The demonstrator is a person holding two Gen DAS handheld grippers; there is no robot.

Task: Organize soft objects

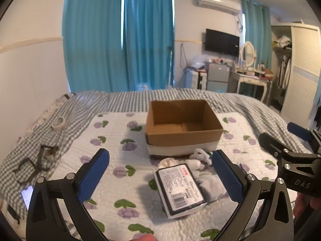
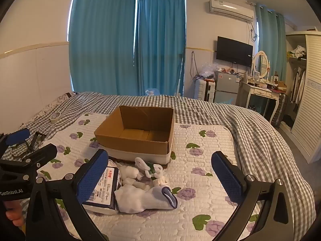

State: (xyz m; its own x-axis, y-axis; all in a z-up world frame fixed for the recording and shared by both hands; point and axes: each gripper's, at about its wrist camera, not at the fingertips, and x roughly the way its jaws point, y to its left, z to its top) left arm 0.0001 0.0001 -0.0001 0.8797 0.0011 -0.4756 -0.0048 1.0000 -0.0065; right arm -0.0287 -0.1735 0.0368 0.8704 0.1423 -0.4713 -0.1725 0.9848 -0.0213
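While nothing has yet been placed in the cardboard box [image 2: 138, 132], which stands open and bare-floored on the floral quilt [image 2: 200, 200] toward the far side of the bed, the soft things are gathered in a small heap just near of it: a wrapped tissue pack [image 1: 179, 188] on the left, a rolled white sock [image 2: 146, 199] with a grey-blue cuff beside and touching it, and a small white plush toy [image 2: 148, 169] lying between these and the box's near wall. Both the left gripper [image 1: 160, 176] and the right gripper [image 2: 160, 177] are held wide apart and hold nothing, each hovering above the heap. The step in hand is judged to be a first pick, and the tissue pack is framed most squarely between the left fingers. A good grasp would be made across the pack's short width, with the fingers lowered until the quilt is nearly met, so that the slippery wrapper is not merely pinched. Since the sock is pressed against the pack, it may be dragged along; a straight lift should be favoured, and the release made low inside the box.
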